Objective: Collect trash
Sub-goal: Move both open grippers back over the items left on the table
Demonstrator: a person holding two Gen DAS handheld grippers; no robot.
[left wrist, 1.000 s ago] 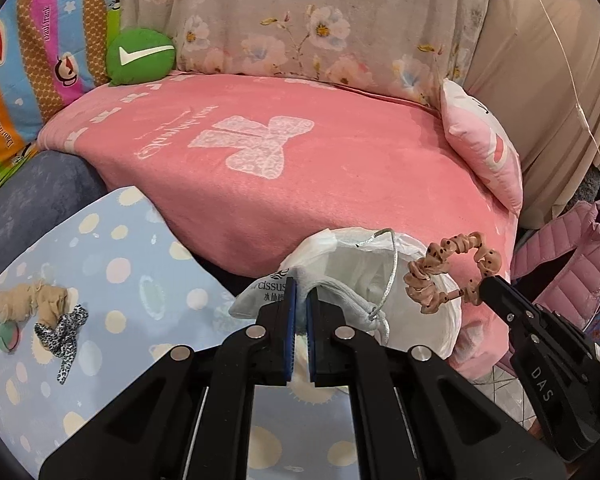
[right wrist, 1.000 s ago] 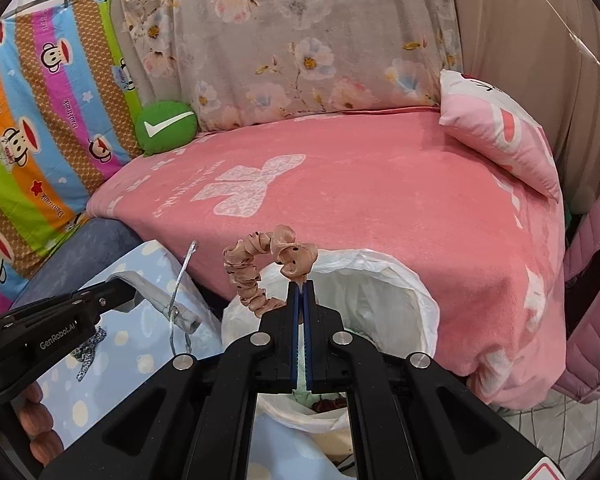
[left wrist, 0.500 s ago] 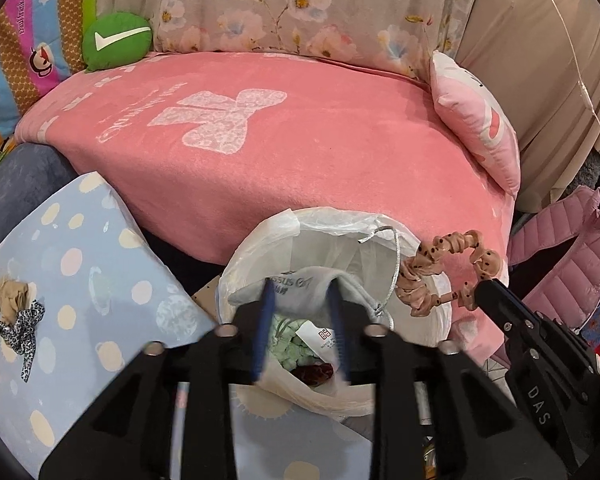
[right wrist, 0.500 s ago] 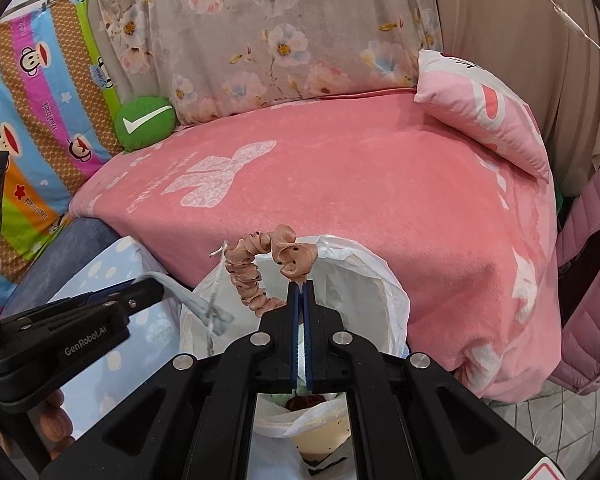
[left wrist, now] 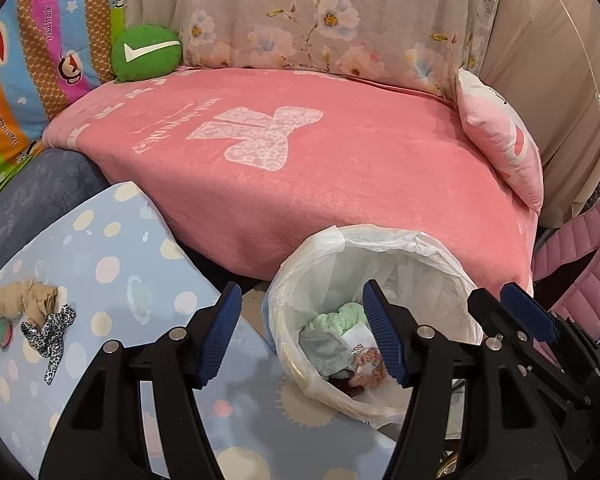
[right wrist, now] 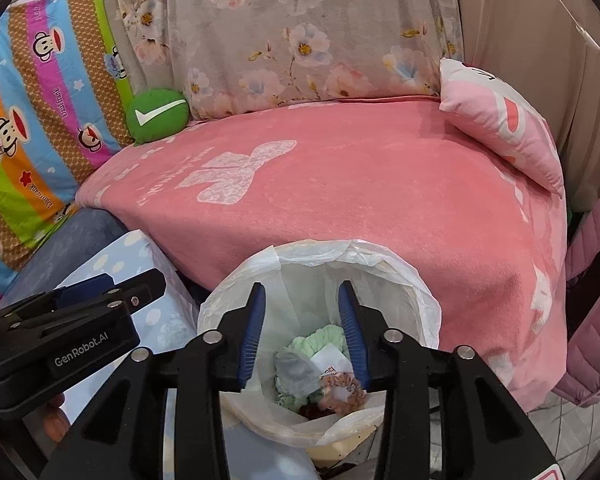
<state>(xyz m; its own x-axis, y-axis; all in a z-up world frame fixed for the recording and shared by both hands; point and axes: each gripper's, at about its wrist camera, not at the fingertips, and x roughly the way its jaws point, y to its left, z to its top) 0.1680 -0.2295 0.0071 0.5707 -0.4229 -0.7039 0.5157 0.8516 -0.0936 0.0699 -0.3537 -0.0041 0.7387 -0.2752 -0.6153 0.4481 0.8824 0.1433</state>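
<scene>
L gripper (left wrist: 300, 332) & R gripper (right wrist: 302, 330) — jaws opening, both empty, angled down

Pink blanket (left wrist: 340, 168), green cushion (left wrist: 146, 54), blue polka-dot table (left wrist: 112, 264), white bin liner (left wrist: 380, 248)

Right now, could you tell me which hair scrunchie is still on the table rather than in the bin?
The leopard-print scrunchie, lying on the dotted blue tabletop; the peach one is already inside the lined bin.
</scene>
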